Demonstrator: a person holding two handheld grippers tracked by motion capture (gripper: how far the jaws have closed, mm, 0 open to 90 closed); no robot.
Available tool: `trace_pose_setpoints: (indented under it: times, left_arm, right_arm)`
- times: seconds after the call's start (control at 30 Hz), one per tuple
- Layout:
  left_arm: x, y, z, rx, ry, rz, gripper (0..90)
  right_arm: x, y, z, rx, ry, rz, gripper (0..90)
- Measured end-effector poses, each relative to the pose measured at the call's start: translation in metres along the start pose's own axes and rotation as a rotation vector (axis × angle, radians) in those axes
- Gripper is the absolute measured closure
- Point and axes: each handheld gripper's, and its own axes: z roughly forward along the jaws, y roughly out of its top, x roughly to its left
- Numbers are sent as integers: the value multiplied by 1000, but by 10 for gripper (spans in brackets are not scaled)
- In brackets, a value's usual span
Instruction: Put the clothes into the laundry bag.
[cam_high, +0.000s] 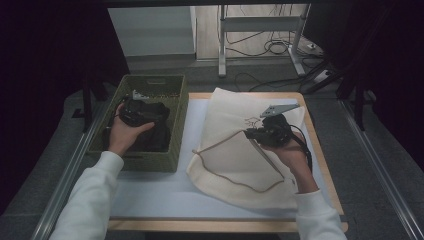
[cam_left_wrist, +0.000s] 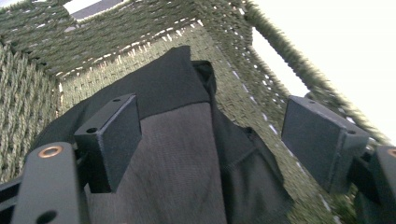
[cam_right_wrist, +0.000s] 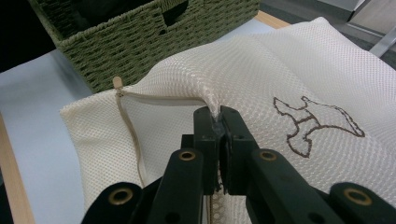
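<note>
Pale blue matting covers the worktop (cam_high: 165, 192), where a green woven basket (cam_high: 172, 92) sits at the left edge beside a cream mesh laundry bag (cam_high: 235, 150). Left gripper (cam_left_wrist: 210, 140) hangs wide open over the dark garment (cam_left_wrist: 182, 158) inside the basket, while the right gripper (cam_right_wrist: 217, 122) pinches the bag's upper layer by its zipper opening. A shallow grab could likely snag only a fold, or the mesh might slip free.
</note>
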Motion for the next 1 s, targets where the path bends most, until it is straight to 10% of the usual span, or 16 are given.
trace_pose_setpoints:
  times: [1.0]
  left_arm:
    - [30, -10, 70, 142, 47, -69, 161]
  right_arm:
    - [-6, -4, 6, 21, -7, 11, 863]
